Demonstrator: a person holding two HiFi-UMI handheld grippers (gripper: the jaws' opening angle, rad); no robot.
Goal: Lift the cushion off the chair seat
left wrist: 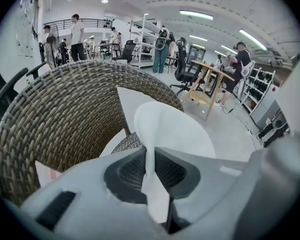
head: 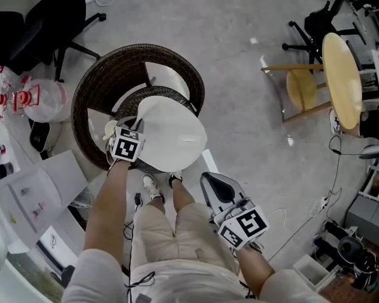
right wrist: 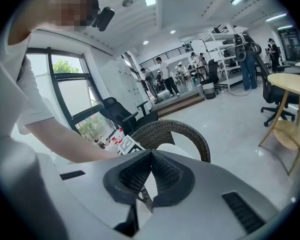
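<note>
A white round cushion [head: 174,134] hangs tilted above the seat of a dark wicker chair [head: 98,81]. My left gripper [head: 127,126] is shut on the cushion's left edge. In the left gripper view the white cushion [left wrist: 175,129] is pinched between the pads and stands up in front of the wicker chair back [left wrist: 65,119]. My right gripper [head: 207,178] is off to the right of the cushion, above the person's right leg, shut with nothing in it. In the right gripper view the right gripper [right wrist: 151,156] has its tips together, and the chair [right wrist: 190,131] lies beyond.
A second white pad [head: 167,77] leans on the chair's back. A black office chair [head: 57,11] stands at far left. A round wooden table [head: 341,81] and stool are at right. A table with papers [head: 31,197] and bottles runs along the left edge. Cables cross the floor.
</note>
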